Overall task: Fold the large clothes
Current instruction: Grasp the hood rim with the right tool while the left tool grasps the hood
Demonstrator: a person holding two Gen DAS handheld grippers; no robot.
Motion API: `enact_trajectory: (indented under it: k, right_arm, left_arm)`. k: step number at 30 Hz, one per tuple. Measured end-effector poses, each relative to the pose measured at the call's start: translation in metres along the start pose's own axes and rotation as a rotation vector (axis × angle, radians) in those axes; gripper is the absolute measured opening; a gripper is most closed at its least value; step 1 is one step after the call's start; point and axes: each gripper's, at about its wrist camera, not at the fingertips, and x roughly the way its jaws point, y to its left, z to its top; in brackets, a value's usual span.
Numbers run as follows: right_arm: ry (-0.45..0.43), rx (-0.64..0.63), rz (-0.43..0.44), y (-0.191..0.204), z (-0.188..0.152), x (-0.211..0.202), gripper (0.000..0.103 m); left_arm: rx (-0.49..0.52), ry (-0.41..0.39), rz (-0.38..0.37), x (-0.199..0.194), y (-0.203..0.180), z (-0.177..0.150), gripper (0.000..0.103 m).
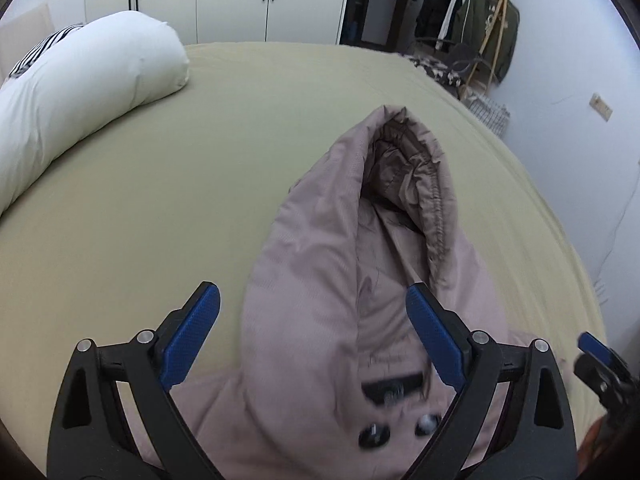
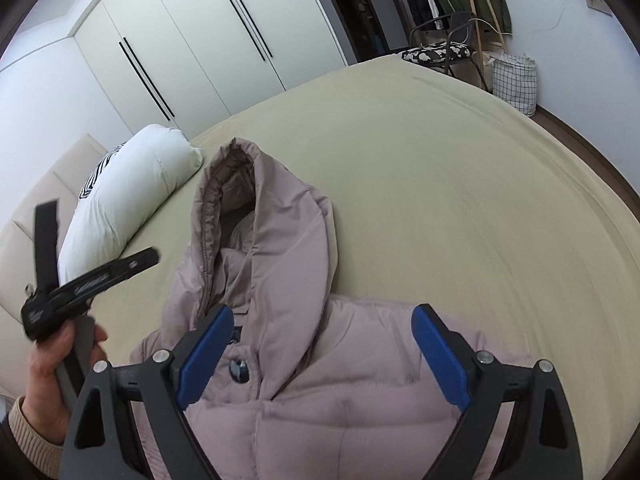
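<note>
A dusty-pink puffer jacket (image 1: 320,288) lies on the olive bed sheet (image 1: 160,200), its hood (image 1: 400,168) stretched out away from me. My left gripper (image 1: 312,300) is open and empty, hovering above the hood's base and collar snaps. In the right wrist view the jacket (image 2: 340,392) fills the foreground with the hood (image 2: 256,208) pointing toward the pillow. My right gripper (image 2: 322,324) is open and empty above the jacket's shoulder. The left gripper (image 2: 96,240) shows at the left of that view, held in a hand.
A long white pillow (image 1: 72,92) and a striped pillow lie at the head of the bed (image 2: 440,160). White wardrobes (image 2: 192,40) stand behind. A chair (image 2: 440,52), a clothes rack (image 1: 468,16) and a checked laundry basket (image 2: 514,80) stand past the bed's far side.
</note>
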Motion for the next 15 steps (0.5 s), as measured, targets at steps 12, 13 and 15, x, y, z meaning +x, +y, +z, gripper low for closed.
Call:
enact_trajectory:
  k: [12,13,15]
  right_arm:
    - [0.065,-0.038,0.02,0.028,0.054,0.087,0.088]
    - [0.07,-0.042,0.016,0.034,0.058,0.094,0.088]
    - [0.079,-0.053,0.015,0.048,0.064,0.111,0.088]
  left_arm:
    - [0.008,0.06,0.052,0.08,0.002,0.026,0.033]
    - [-0.005,0.057,0.04,0.078,0.005,0.026,0.033]
    - [-0.029,0.039,0.014,0.07,0.013,0.025,0.025]
